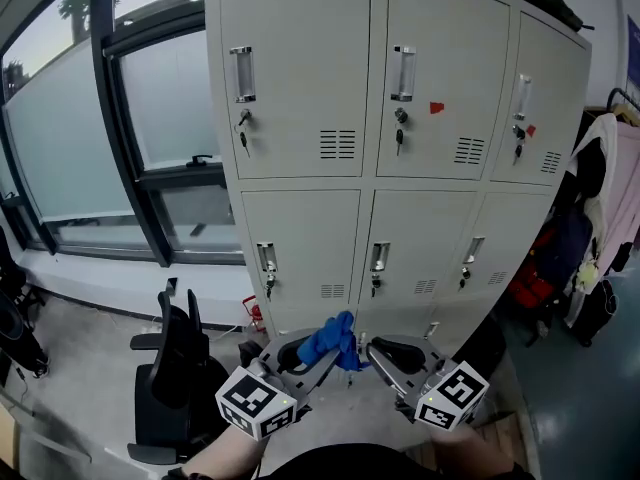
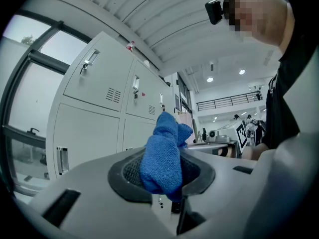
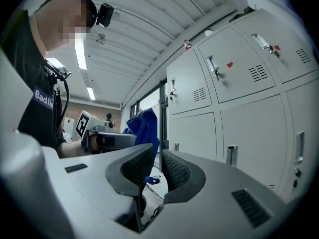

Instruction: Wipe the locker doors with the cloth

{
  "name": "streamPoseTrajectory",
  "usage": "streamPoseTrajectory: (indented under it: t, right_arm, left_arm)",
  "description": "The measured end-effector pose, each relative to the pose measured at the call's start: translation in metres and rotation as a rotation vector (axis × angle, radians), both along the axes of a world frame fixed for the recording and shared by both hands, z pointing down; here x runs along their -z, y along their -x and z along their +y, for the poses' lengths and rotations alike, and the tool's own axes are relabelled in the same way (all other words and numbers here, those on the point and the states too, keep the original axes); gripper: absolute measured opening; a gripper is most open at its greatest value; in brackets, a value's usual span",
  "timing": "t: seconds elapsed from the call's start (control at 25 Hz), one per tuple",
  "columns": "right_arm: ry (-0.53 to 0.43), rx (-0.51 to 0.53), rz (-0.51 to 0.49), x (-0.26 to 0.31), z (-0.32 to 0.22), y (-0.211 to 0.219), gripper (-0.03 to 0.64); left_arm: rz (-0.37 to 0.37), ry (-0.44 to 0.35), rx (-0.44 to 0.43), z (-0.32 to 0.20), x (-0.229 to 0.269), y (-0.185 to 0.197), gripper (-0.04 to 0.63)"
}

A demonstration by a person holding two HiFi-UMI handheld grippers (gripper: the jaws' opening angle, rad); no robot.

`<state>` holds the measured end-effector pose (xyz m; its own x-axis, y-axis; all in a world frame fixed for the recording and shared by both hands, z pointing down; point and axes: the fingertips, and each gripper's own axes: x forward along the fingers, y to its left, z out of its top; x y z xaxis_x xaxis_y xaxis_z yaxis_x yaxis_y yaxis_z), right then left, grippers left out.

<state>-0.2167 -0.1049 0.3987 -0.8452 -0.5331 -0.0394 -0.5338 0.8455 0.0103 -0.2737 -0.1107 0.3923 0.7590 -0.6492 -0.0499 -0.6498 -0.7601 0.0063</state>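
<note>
While we face the grey lockers [image 1: 300,98], our left claw [image 2: 162,178] clamps the blue cloth [image 2: 163,148]; our right claw [image 3: 158,169] beside it hangs barely parted, empty.

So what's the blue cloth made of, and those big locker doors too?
The blue cloth looks like soft, fuzzy fabric, maybe microfibre: it is nubbly and bunches into folds. The locker doors look like painted sheet metal: smooth, flat, pale grey, with punched vent slits.
</note>
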Motion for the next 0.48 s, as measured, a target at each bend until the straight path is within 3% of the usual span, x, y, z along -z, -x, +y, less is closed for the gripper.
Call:
streamPoseTrajectory:
  t: [0.24, 0.48]
  right_arm:
    - [-0.004, -0.048, -0.014, 0.005, 0.0, 0.0, 0.052]
    - [-0.016, -0.017, -0.015, 0.007, -0.028, -0.031, 0.052]
  left_arm:
    - [-0.062, -0.031, 0.001, -0.011, 0.013, 0.002, 0.114]
    - [-0.107, -0.089, 0.034, -0.033, 0.025, -0.032, 0.115]
